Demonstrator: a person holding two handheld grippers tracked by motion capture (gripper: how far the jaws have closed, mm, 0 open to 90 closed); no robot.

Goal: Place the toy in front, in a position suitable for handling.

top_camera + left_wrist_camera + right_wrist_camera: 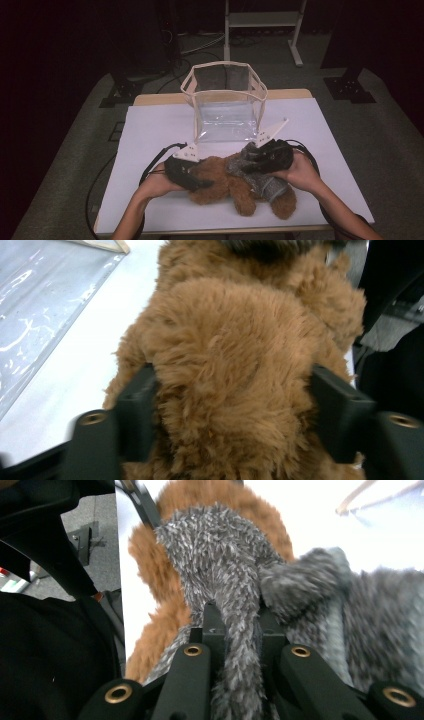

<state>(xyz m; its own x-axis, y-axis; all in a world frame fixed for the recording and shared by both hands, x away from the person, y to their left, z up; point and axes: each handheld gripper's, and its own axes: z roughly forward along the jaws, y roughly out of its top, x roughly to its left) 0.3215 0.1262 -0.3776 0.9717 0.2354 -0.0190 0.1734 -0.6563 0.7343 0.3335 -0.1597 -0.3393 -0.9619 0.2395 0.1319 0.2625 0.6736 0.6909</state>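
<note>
Both forearms come in from the bottom of the high view and angle inward toward each other. The left hand (pixel 157 184) wraps the left gripper (pixel 192 182) low over the bench, its jaws pointing toward the person's right; in the left gripper view they stand wide apart, pressed into brown fur on both sides. The right hand (pixel 300 170) holds the right gripper (pixel 250 159) pointing left, its jaws nearly closed, pinching a strip of grey fuzzy fabric.

The high view looks forward and down on the white tabletop (pixel 150 135) from well back — both gripper views sit close on the fluffy brown plush bear (pixel 220 182), which all three share.
</note>
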